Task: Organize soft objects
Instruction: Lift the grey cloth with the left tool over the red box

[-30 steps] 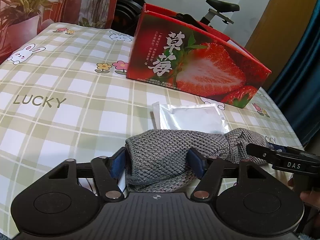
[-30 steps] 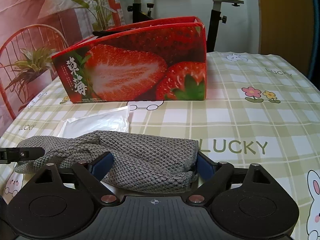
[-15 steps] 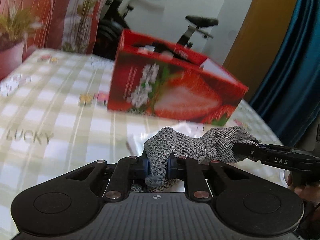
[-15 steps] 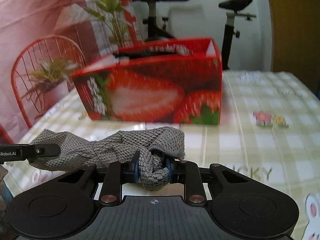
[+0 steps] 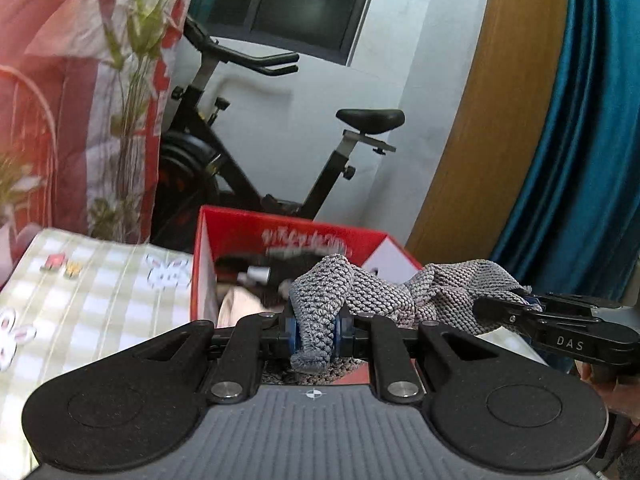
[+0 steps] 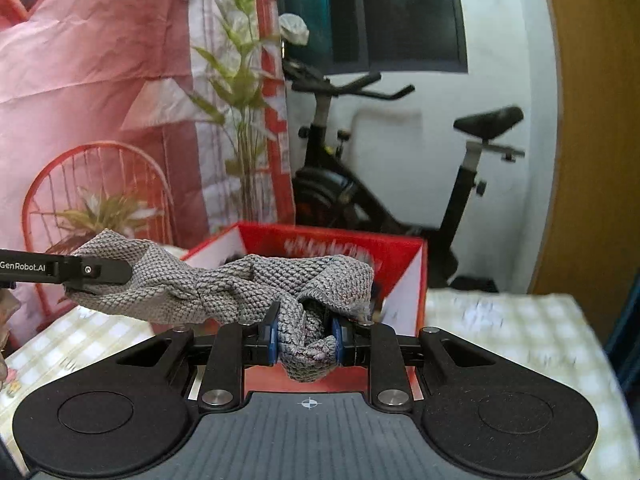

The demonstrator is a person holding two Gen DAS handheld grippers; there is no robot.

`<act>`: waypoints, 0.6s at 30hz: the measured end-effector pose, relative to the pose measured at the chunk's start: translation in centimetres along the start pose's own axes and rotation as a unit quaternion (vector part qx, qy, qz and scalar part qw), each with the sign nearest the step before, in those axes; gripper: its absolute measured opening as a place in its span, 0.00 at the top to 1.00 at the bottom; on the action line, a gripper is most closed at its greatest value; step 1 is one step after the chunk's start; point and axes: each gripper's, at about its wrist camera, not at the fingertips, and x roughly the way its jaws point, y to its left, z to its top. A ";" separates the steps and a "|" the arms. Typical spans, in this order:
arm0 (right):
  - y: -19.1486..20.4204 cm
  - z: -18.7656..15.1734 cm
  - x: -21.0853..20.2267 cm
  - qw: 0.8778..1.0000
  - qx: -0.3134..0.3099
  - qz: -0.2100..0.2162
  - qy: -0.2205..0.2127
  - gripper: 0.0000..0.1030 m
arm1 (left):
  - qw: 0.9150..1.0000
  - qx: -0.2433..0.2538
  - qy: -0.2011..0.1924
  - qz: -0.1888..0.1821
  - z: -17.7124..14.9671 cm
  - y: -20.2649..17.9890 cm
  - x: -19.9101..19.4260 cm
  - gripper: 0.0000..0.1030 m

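Observation:
A grey knitted cloth [image 5: 384, 292] hangs stretched between both grippers in the air. My left gripper [image 5: 316, 330] is shut on one bunched end. My right gripper [image 6: 306, 334] is shut on the other end [image 6: 240, 284]. The right gripper also shows at the right of the left wrist view [image 5: 504, 304], and the left gripper at the left of the right wrist view [image 6: 96, 274]. The open red strawberry box [image 5: 280, 236] stands just beyond and below the cloth, with dark and pale items inside; it also shows in the right wrist view [image 6: 400, 248].
The checked tablecloth [image 5: 100, 280] covers the table around the box. An exercise bike [image 5: 248, 160] stands behind the table. A potted plant and red wire chair [image 6: 96, 200] stand at the left. A blue curtain [image 5: 580, 160] hangs at the right.
Both grippers closed on the cloth's ends, lifted it off the table and carried it up towards the box. The box opening now shows from above.

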 end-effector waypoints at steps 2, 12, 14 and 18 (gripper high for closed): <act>-0.5 1.2 0.8 1.000 -0.006 -0.005 0.000 0.79 | 1.000 0.003 -0.001 -0.001 0.8 -0.2 0.8 0.84; -2.3 3.1 5.1 0.999 -0.030 -0.010 0.042 0.79 | 0.999 0.007 0.032 0.002 2.3 0.7 4.4 0.84; -2.4 3.1 6.0 0.998 -0.036 -0.007 0.056 0.79 | 0.999 0.004 0.044 0.003 2.3 1.3 5.0 0.84; -2.0 2.7 7.7 0.995 -0.048 -0.003 0.082 0.79 | 0.998 0.005 0.068 0.001 2.2 2.0 6.3 0.84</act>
